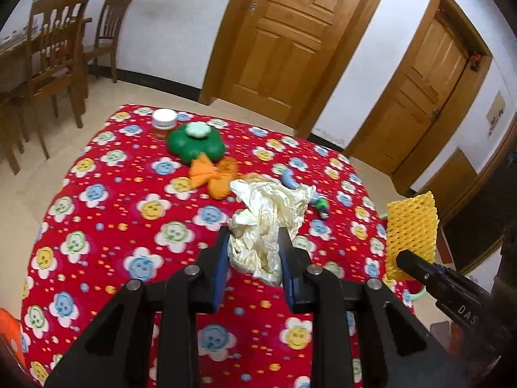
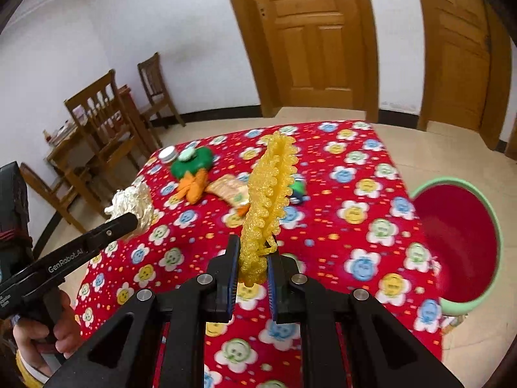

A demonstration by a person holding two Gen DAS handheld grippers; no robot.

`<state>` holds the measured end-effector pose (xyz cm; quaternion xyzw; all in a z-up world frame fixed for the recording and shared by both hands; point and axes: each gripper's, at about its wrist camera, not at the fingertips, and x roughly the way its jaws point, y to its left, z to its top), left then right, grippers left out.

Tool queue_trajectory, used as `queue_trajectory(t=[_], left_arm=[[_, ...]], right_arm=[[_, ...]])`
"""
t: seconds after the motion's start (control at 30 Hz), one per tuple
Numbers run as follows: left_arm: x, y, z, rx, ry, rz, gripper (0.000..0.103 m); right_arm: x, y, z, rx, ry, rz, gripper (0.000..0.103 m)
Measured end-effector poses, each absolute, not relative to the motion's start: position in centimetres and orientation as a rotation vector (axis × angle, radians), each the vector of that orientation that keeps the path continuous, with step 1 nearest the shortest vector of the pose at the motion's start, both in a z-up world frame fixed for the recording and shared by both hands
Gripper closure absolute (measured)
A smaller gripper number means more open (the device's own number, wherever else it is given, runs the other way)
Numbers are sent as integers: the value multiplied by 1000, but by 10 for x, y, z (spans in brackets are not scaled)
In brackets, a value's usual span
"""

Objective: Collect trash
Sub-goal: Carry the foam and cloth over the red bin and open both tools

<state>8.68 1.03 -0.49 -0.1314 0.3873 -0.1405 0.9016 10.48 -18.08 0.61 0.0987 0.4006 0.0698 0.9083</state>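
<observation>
walls (image 1: pixel 181 32): white, dark baseboard | floor (image 1: pixel 38 174): pale tiles | two panelled wooden doors (image 1: pixel 284 42), closed, far ahead of the gripper | wooden chairs (image 1: pixel 61 64) and dining table (image 2: pixel 64 148) far to the left | table in front under red flower-pattern cloth (image 1: pixel 106 213) | light: soft, even

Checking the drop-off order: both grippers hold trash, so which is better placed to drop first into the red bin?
Likely right: the right hand-held gripper holding yellow foam net is nearer the red bin; the left holds crumpled paper farther away.

Black hand-held gripper (image 1: pixel 253 239), blue pads (image 1: pixel 220 268)
</observation>
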Motion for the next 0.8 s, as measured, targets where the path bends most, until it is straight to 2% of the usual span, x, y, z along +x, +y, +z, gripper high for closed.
queue_trajectory(t=[0.8], left_arm=[[92,-112,5,-149,843,-474,75]], right_arm=[[63,-302,2,333,792,-64,88]])
